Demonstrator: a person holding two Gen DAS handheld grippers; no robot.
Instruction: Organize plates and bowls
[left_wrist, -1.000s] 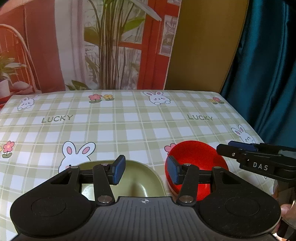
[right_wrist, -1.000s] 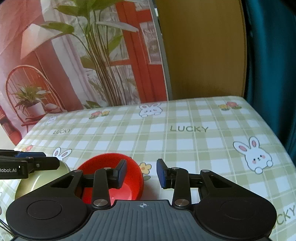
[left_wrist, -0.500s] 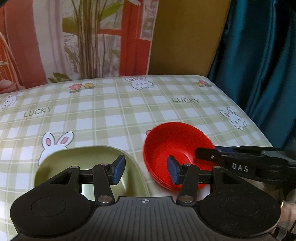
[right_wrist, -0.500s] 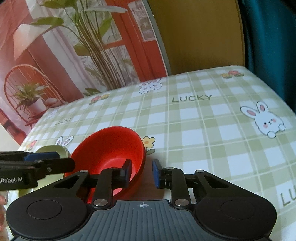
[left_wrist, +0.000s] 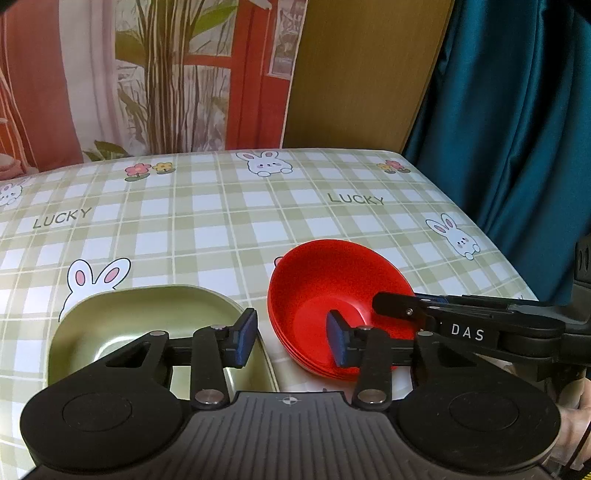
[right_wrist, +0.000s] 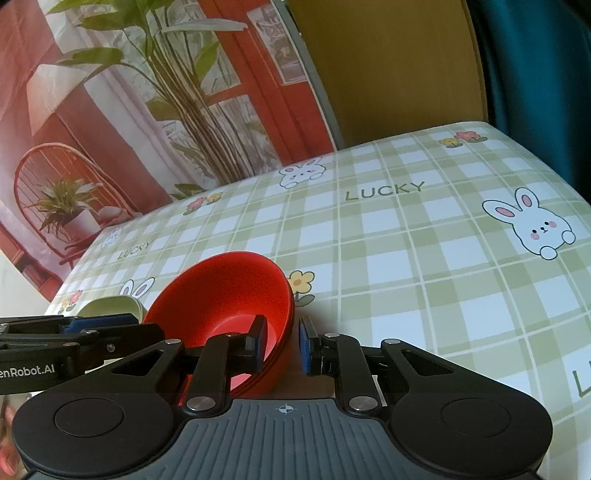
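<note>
A stack of red bowls (left_wrist: 332, 280) stands on the checked tablecloth beside a pale green dish (left_wrist: 140, 314). My left gripper (left_wrist: 291, 341) is closing. One finger hangs over the green dish and the other is inside the red bowls, with both near rims in the gap and neither pressed. My right gripper (right_wrist: 282, 343) is also closing astride the right rim of the red bowls (right_wrist: 221, 291). Its inner pad is in the bowl and a sliver of gap shows at the outer pad. The right gripper (left_wrist: 391, 308) also shows side-on. The left gripper (right_wrist: 144, 328) hides most of the green dish (right_wrist: 110, 308).
The tablecloth (left_wrist: 221, 229) with rabbits and "LUCKY" print stretches bare behind the dishes. Its right edge (left_wrist: 498, 254) drops off beside a teal curtain (left_wrist: 517, 147). A printed backdrop and a brown panel stand behind the table. A hand (left_wrist: 580, 424) shows at the lower right.
Both grippers have sunk toward the dishes. The right jaws have narrowed around the red bowls' rim, and the left jaws have narrowed slightly over the gap between the dish and the bowls.
</note>
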